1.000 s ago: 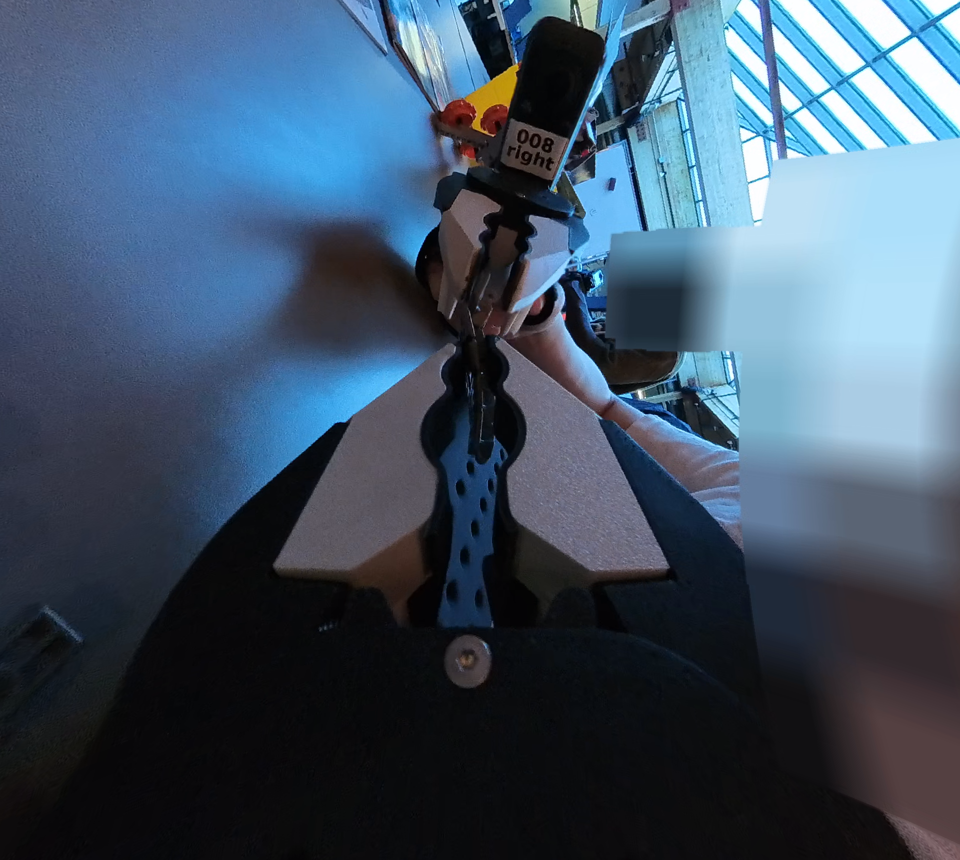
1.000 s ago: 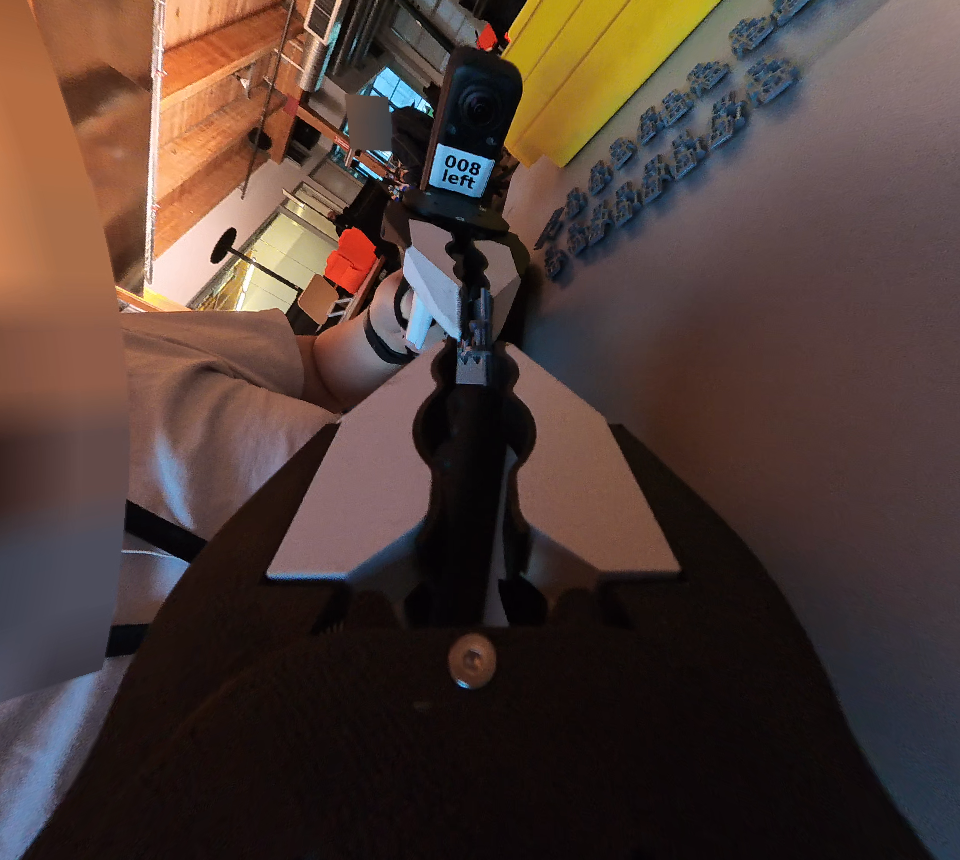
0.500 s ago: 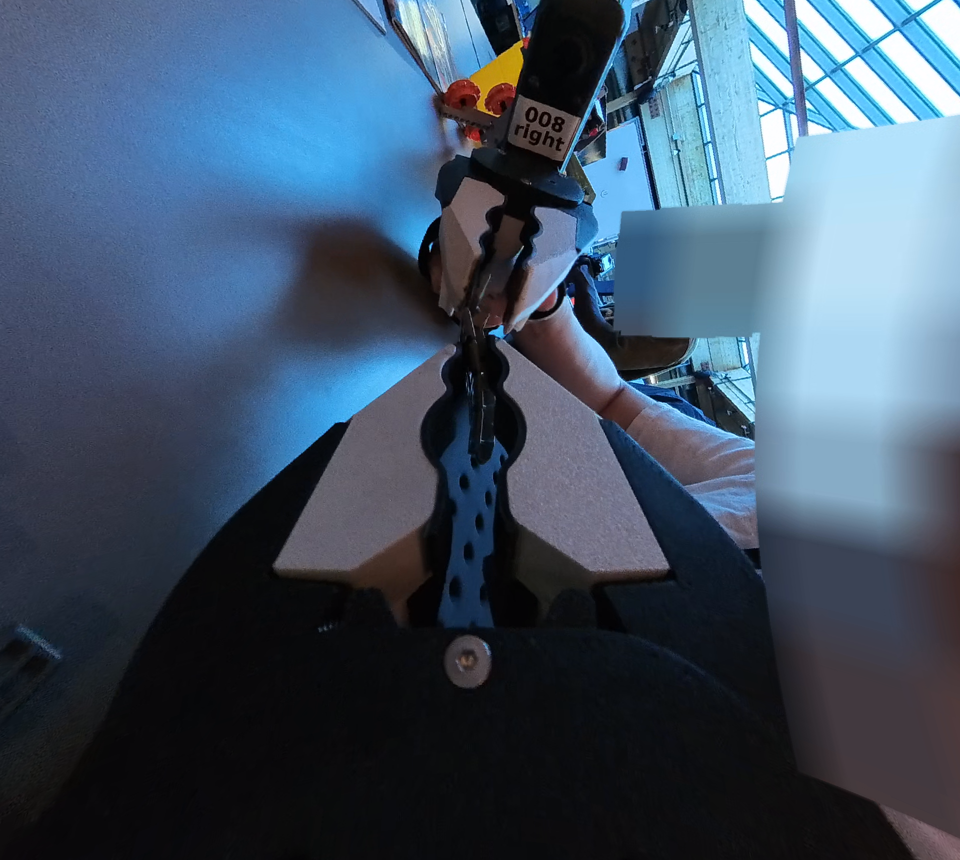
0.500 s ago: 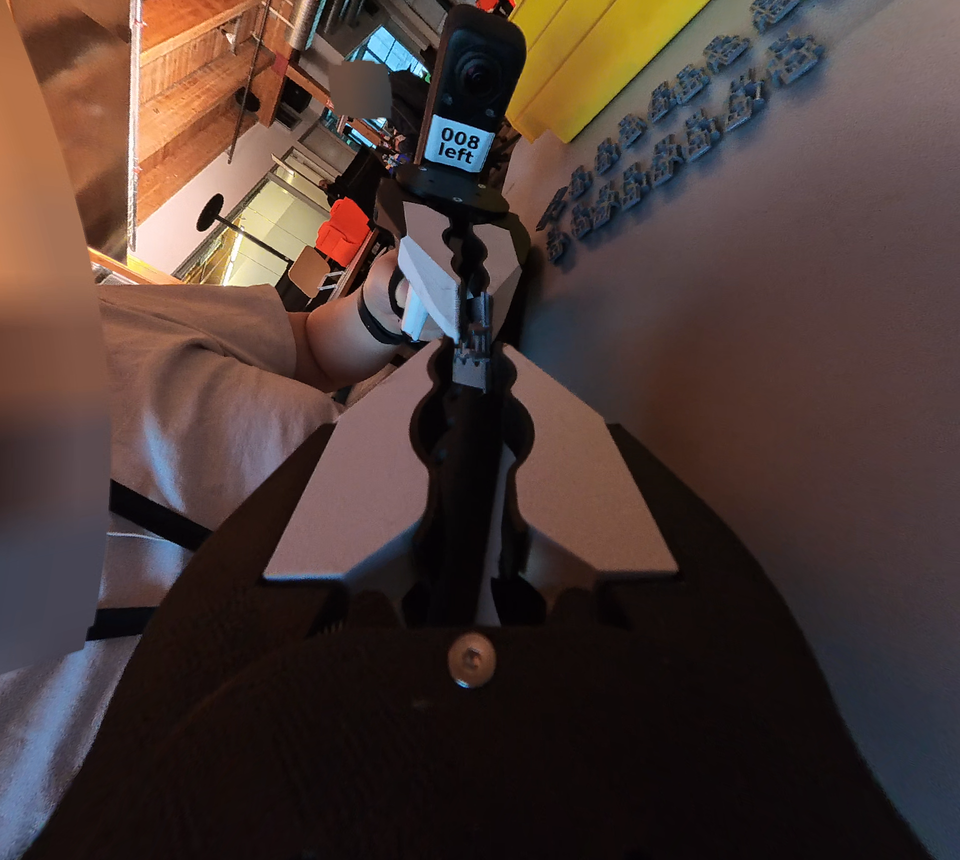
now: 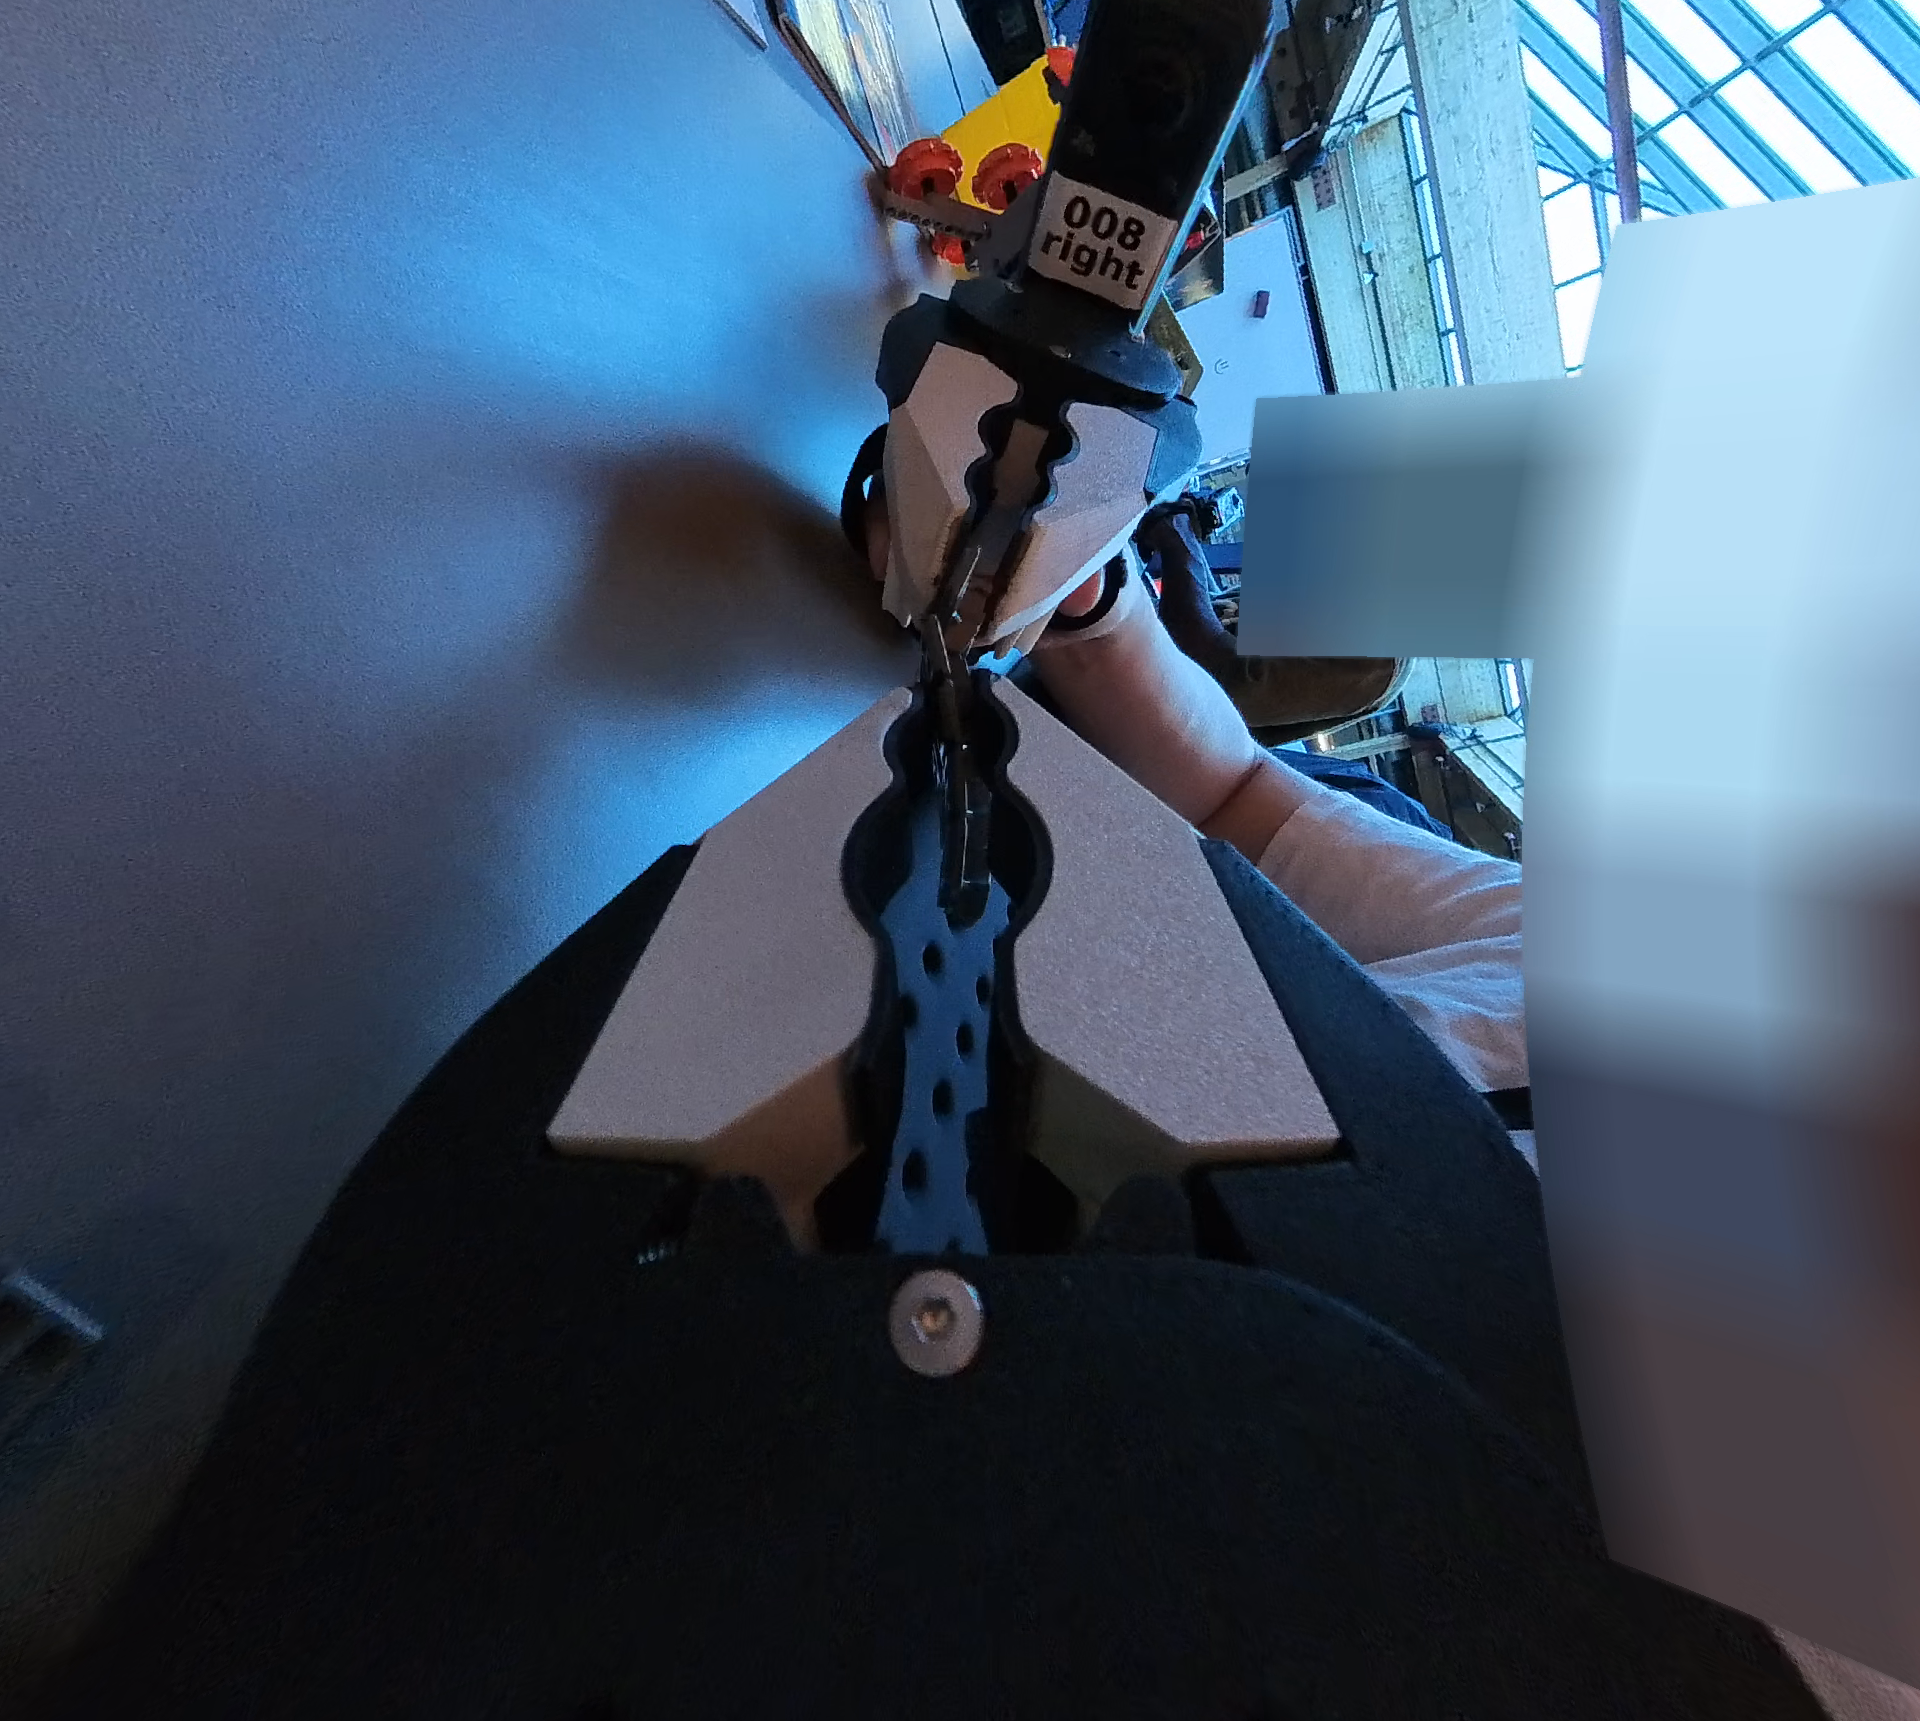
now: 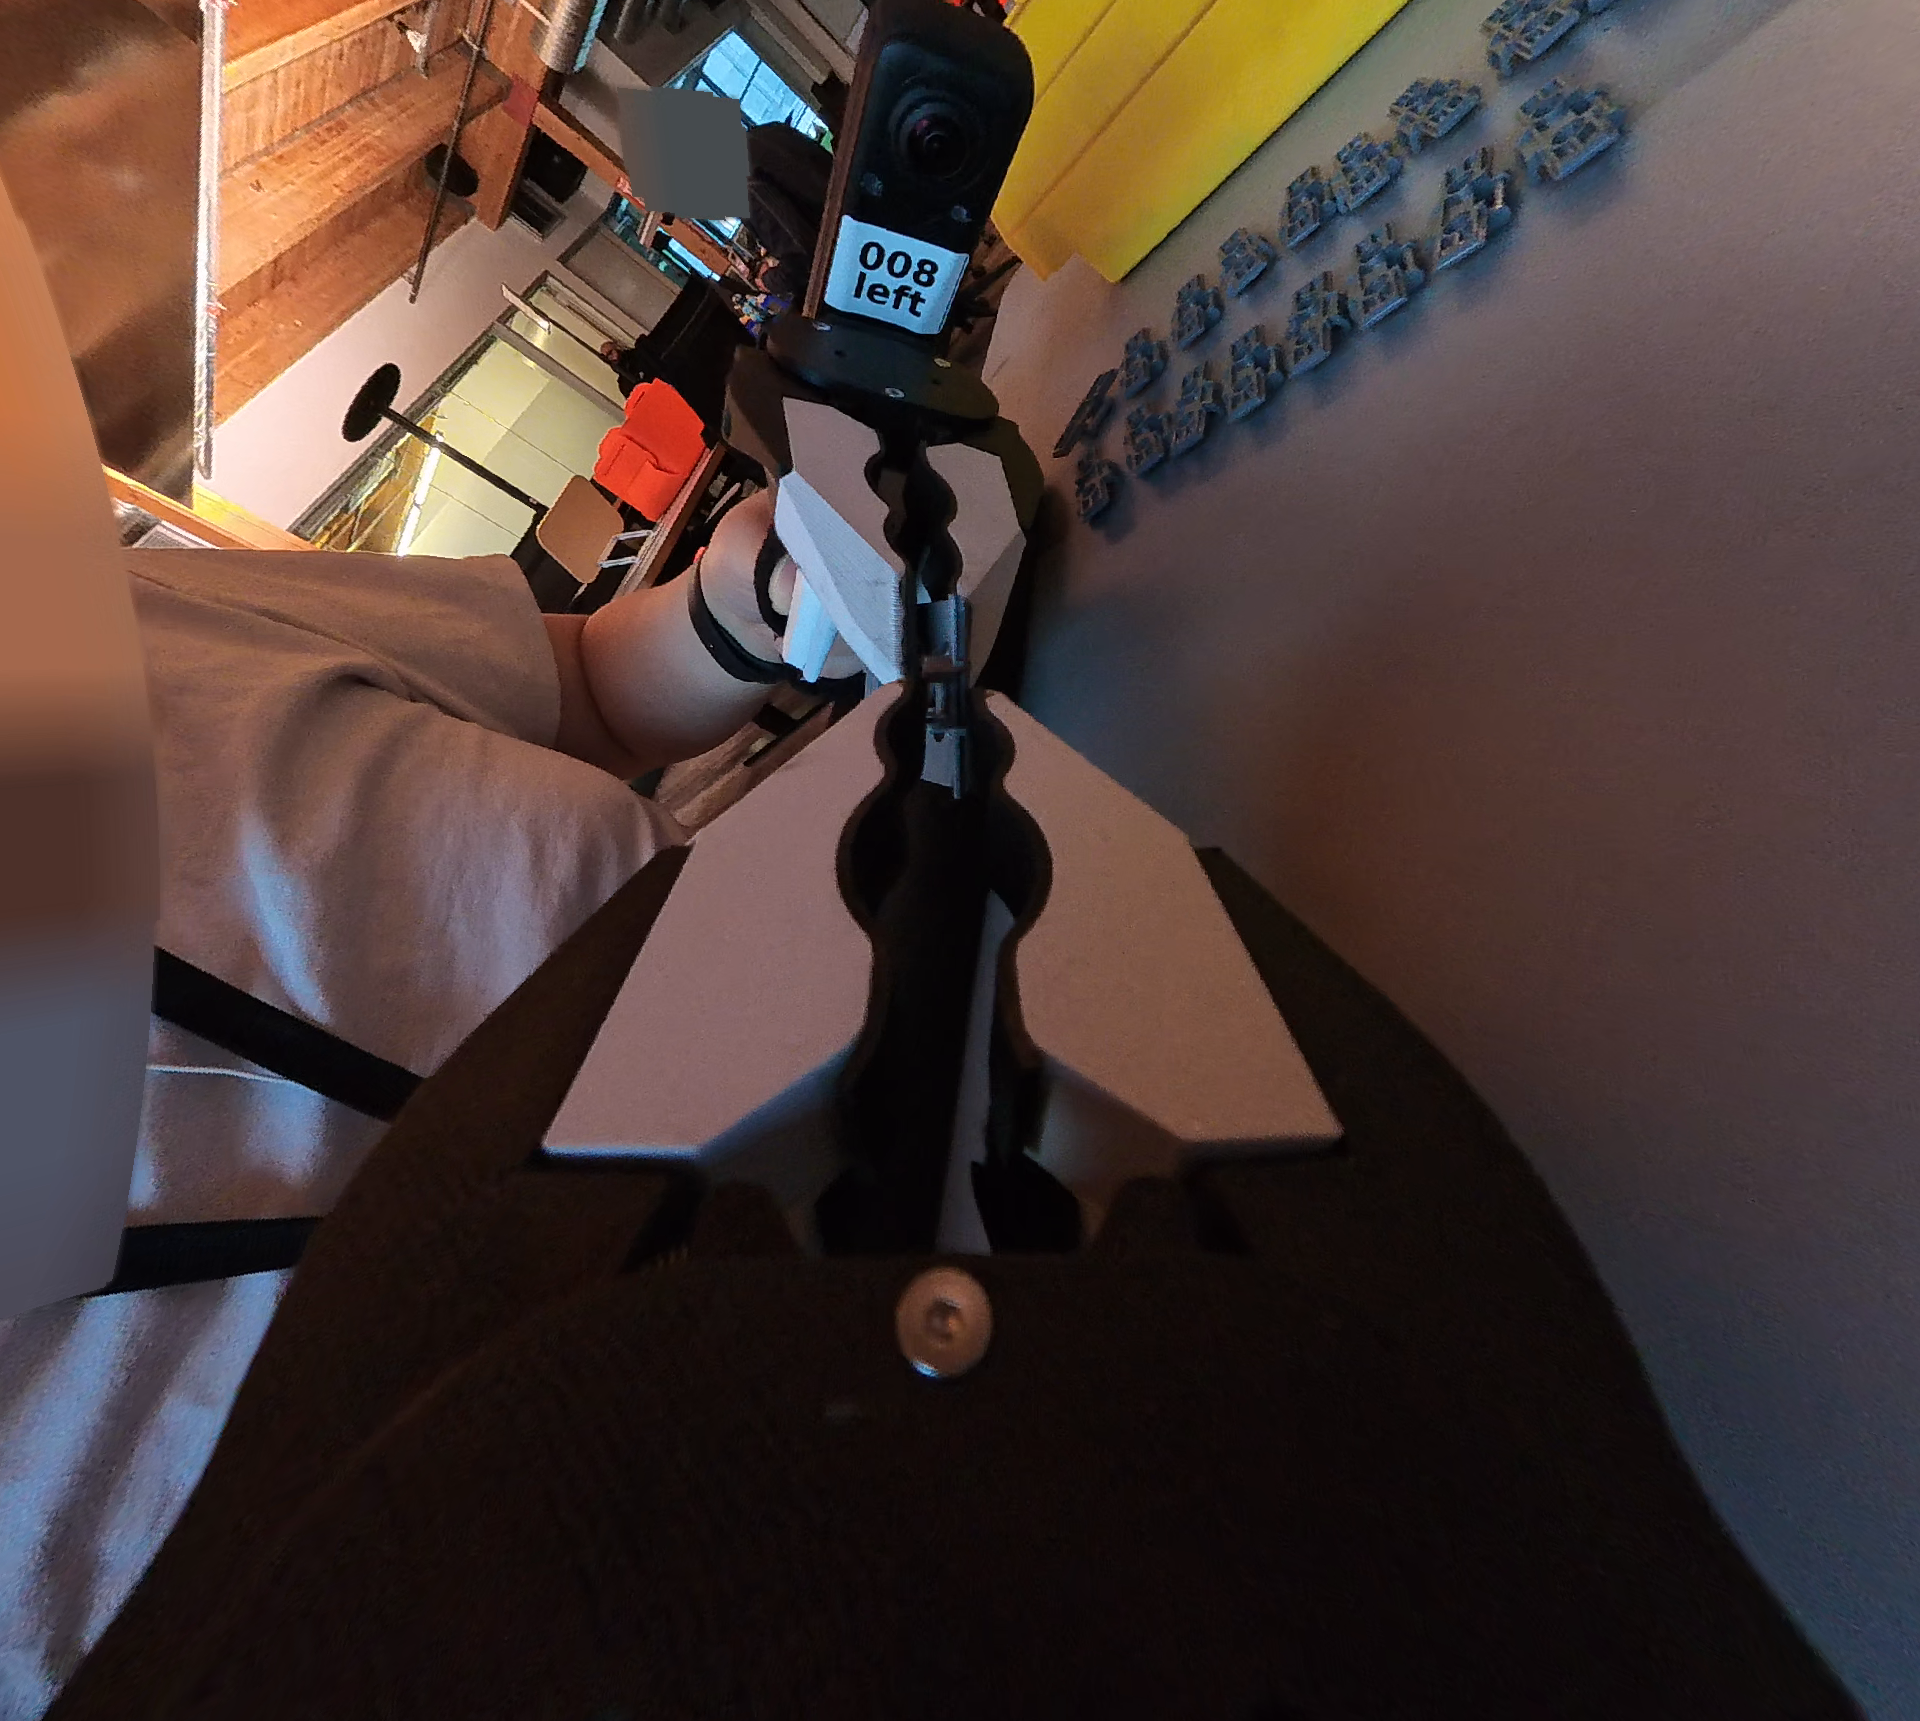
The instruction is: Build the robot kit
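Both grippers remain tip to tip above the grey table (image 5: 312,528). The left gripper (image 5: 951,715) stays clamped on a small dark part (image 5: 961,798). The right gripper (image 6: 940,715) stays clamped on a small grey part (image 6: 943,741); the two parts have stayed touching over the last second, with only slight drift.

The left gripper (image 5: 951,715) and the right gripper (image 6: 940,715) are meeting tip to tip above the table, each pointing straight at the other. Both are keeping their jaws nearly closed, pinching small dark parts at the tips. A bare hand (image 6: 727,591) is gripping the left gripper's handle, a black band circling its wrist. Another hand (image 5: 1101,632) is gripping the right gripper's handle, forearm bare.
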